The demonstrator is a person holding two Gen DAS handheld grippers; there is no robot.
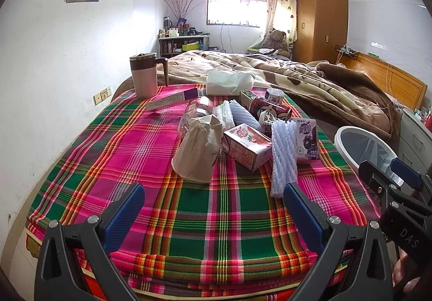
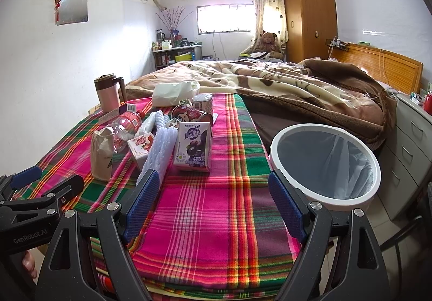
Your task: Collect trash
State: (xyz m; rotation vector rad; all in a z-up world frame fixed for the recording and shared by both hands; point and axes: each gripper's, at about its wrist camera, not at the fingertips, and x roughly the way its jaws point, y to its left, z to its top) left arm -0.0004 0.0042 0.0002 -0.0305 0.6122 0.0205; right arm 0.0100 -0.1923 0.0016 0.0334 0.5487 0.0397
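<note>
I see first the bed (image 1: 310, 77) with its brown and cream blanket (image 2: 283, 90), and on the near end of it a plaid cloth (image 1: 216, 206) in pink, green and red, where all the trash lies. Beside the bed on the right stands a white round bin (image 2: 376, 166) with a clear plastic liner inside; it is on the floor, just beside the cloth edge. My left gripper (image 1: 213, 201) is low over the near part of the cloth, its two blue fingers wide apart and holding nothing. My right gripper (image 2: 213, 193) is the same, spread wide and empty, between the trash pile and the bin. At the far left corner of the cloth a brown and beige mug (image 1: 147, 75) with a handle stands upright, and near it a white tissue pack (image 1: 229, 82) lies at the blanket edge. In the pile, a crushed paper cup (image 1: 195, 152) lies on its side, touching a clear plastic bottle (image 1: 195, 112) behind it. Just right of the cup is a pink drink carton (image 1: 248, 147), tilted on its side. A white foam sleeve (image 1: 283, 155) lies beside this carton, its near end close to my left gripper's right finger. A purple milk carton (image 2: 193, 147) stands upright at the right edge of the pile. Behind it a dark red can (image 2: 191, 113) lies on its side.
</note>
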